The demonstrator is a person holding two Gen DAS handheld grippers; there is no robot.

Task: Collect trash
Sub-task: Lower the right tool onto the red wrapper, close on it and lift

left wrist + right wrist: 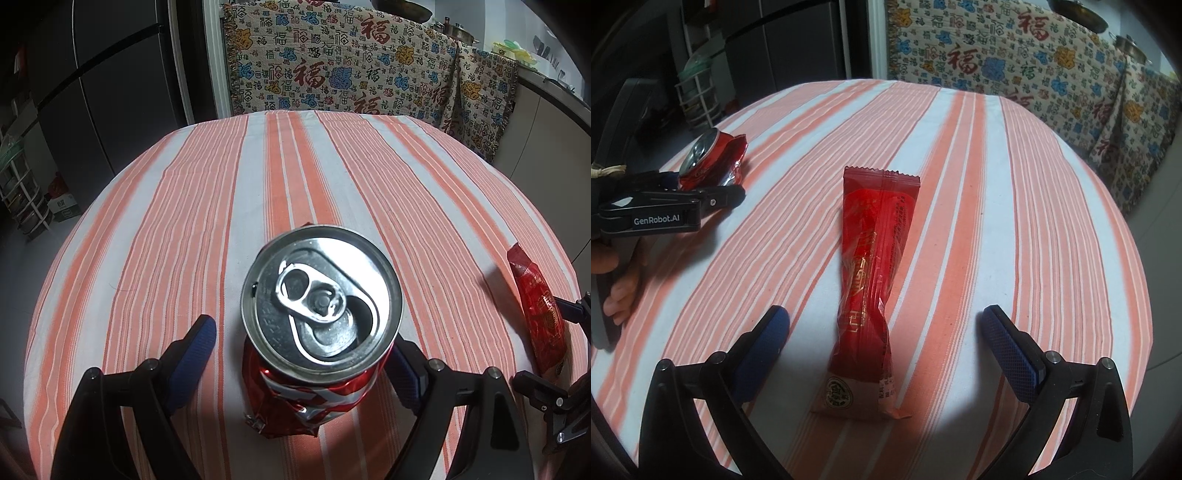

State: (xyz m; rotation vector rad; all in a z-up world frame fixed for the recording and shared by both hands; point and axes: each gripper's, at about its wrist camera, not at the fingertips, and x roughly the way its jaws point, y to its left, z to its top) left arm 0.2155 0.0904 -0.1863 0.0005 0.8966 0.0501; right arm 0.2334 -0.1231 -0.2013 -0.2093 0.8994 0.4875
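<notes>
Blue pads of my left claw point(301, 354) sit wide apart on either side of the can point(321, 295), not yet squeezing it as far as I can see; the right pad is partly hidden behind the can's rim. It stands upright on the striped desk point(184, 221), top facing me: tab lifted, mouth open, red body crumpled near the base. I judge it is bracketed like this so one squeeze takes it. At the right edge of this view the wrapper point(535, 306) shows, with the other claw's frame beside it.

From the right wrist, my right claw point(886, 328) is also spread open, straddling the near end of the wrapper, which lies flat, lengthwise away from me, apart from both pads. Red, glossy, twisted at the middle, with a crimped far edge and a round seal on its near end. Off to the left, well apart, the left claw frames the can.
</notes>
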